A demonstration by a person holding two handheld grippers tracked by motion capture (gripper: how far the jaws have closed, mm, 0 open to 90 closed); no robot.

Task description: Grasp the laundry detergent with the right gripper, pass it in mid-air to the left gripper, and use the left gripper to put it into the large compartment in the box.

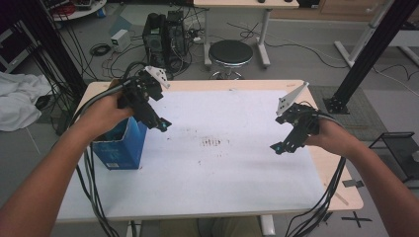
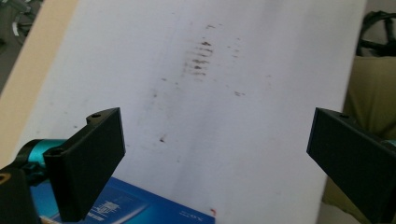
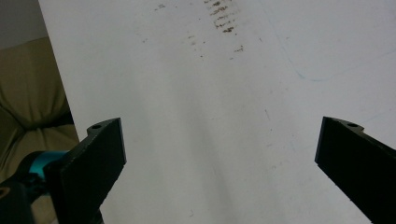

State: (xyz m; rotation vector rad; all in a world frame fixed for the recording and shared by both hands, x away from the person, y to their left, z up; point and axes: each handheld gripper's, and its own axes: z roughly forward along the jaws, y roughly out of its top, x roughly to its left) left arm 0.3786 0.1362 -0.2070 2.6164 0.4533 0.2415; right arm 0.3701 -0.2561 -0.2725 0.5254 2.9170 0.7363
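The left gripper (image 1: 159, 122) is hovering over the white sheet (image 1: 232, 168), its jaws spread wide and gripping nothing. Just beneath it, at the table's (image 1: 341, 192) left edge, a blue box (image 1: 121, 148) is standing, seemingly open-topped. The right gripper (image 1: 280, 146) is hanging near the right edge, jaws likewise parted. Brown smudges (image 1: 212, 142) are lying between them.

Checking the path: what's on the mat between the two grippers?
Nothing solid. In the high view, between the left gripper and the right gripper lies bare white mat with a brown stain.
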